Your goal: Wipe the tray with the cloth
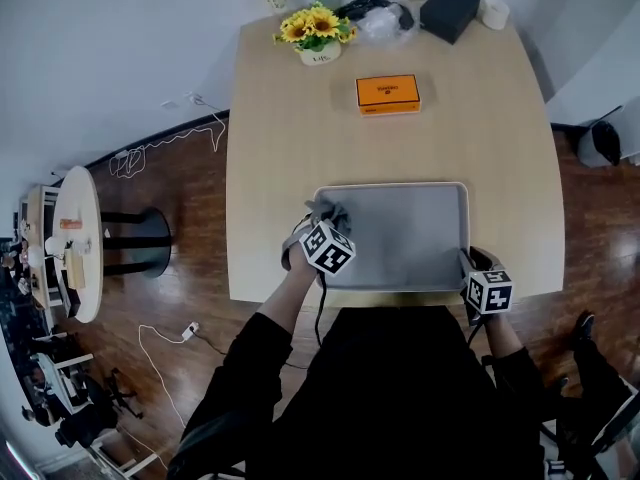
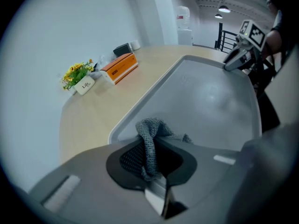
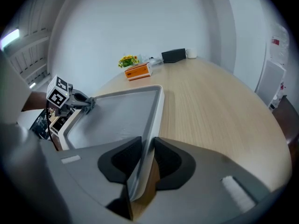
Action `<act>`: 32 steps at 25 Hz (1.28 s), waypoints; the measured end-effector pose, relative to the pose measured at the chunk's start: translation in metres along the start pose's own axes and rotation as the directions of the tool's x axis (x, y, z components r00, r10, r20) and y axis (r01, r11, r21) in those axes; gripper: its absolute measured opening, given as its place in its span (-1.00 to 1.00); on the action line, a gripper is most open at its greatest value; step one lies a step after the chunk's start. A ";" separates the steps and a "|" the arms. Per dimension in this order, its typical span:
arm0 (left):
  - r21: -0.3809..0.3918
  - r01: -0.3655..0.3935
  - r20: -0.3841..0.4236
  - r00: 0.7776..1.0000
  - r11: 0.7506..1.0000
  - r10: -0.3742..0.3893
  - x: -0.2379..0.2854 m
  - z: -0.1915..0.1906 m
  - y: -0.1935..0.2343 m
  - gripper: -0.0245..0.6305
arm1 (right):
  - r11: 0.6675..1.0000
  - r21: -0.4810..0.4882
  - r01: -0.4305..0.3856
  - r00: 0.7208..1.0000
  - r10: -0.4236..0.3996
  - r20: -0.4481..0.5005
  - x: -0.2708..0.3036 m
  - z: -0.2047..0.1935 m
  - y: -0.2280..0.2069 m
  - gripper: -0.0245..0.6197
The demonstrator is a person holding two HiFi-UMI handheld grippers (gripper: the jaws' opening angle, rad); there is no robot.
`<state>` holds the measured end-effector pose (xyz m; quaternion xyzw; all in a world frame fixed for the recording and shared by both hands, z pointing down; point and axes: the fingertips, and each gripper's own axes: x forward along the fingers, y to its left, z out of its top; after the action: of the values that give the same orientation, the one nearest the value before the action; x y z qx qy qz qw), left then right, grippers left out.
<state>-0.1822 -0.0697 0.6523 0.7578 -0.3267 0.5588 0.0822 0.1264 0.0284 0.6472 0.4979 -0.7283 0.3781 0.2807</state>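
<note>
Beneath both hand-held grippers, a pale wooden table (image 1: 280, 118) carries everything shown.

Tray (image 1: 420, 230): grey and rectangular, with rounded corners and a raised rim. It lies flat at the table's near edge and spans the gap between the two grippers.

Left gripper (image 1: 322, 224): tilted steeply down over the tray's near-left corner, with its jaws closed on the cloth (image 1: 325, 211) and its marker cube facing upward.

Right gripper (image 1: 470, 263): at the tray's near-right corner, jaws clamped on the tray's rim. One jaw sits inside the tray and the other outside, over the wood.

Orange box (image 1: 388, 94): flat on the table well beyond both grippers, past the tray's far rim.

Black box (image 1: 447, 11): farther off, ahead of the right gripper at the table's far edge.

Flower pot (image 1: 318, 36): a white pot of yellow flowers, ahead of the left gripper near the table's far edge.

Cloth: grey knitted fabric, bunched and pinched between the left gripper's jaws. Its free folds spill ahead of the jaw tips, over the tray's floor beside the left rim. Whether they touch the floor cannot be told.
</note>
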 end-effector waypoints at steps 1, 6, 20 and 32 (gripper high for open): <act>-0.013 -0.006 -0.005 1.000 1.000 0.006 -0.001 -0.004 0.003 -0.87 | 1.000 0.001 0.003 1.000 -0.003 0.004 0.000 0.000 0.000 -0.65; -0.024 0.024 -0.014 1.000 0.999 -0.024 0.001 0.012 -0.007 -0.87 | 1.000 0.011 0.012 1.000 -0.012 0.028 -0.001 0.000 0.004 -0.65; 0.474 0.146 0.085 0.974 0.868 -0.210 0.034 0.225 -0.181 -0.88 | 0.999 0.002 -0.036 0.998 0.035 0.055 -0.001 0.003 0.004 -0.65; 0.388 0.200 0.106 0.960 0.900 -0.259 0.016 0.178 -0.167 -0.88 | 0.999 0.012 -0.037 0.999 0.037 0.033 -0.005 -0.001 -0.003 -0.65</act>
<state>0.0601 -0.0341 0.6426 0.8340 -0.1279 0.5362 -0.0237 0.1311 0.0309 0.6442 0.4922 -0.7395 0.3794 0.2586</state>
